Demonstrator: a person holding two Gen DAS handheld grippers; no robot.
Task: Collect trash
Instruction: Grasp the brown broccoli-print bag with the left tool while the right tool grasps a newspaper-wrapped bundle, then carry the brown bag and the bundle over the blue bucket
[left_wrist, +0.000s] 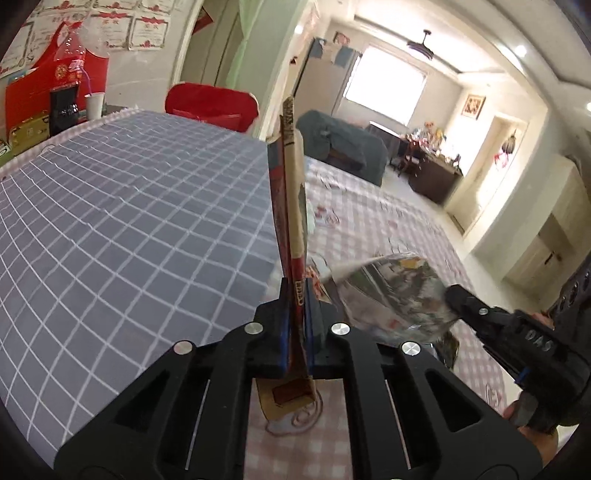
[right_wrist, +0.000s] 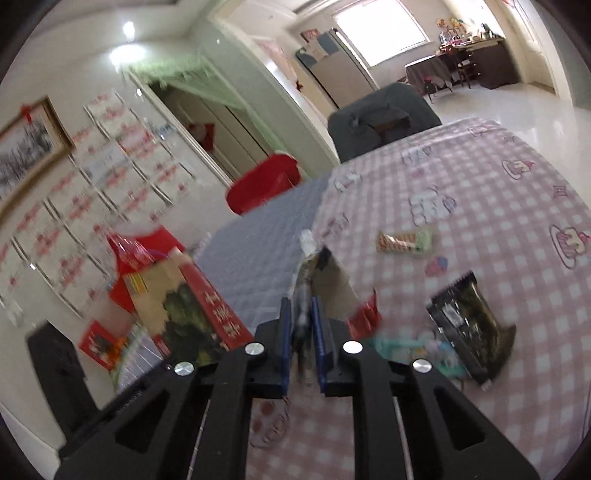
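My left gripper (left_wrist: 297, 295) is shut on the edge of a brown and red paper bag (left_wrist: 291, 192), seen edge-on and held upright above the table. The bag also shows in the right wrist view (right_wrist: 184, 306), at the left. My right gripper (right_wrist: 303, 314) is shut on a silvery crumpled wrapper (right_wrist: 303, 288). In the left wrist view the right gripper (left_wrist: 458, 299) holds this wrapper (left_wrist: 391, 295) just right of the bag. On the pink checked cloth (right_wrist: 480, 177) lie a dark snack packet (right_wrist: 469, 325), an orange and green wrapper (right_wrist: 404, 242) and a red wrapper (right_wrist: 364, 314).
A grey checked cloth (left_wrist: 129, 221) covers the left half of the table. A red chair back (left_wrist: 210, 105), red boxes (left_wrist: 55, 77) and a white cup (left_wrist: 94, 105) stand at the far edge. A teal item (right_wrist: 399, 345) lies by the dark packet. A grey sofa (right_wrist: 380, 118) stands beyond the table.
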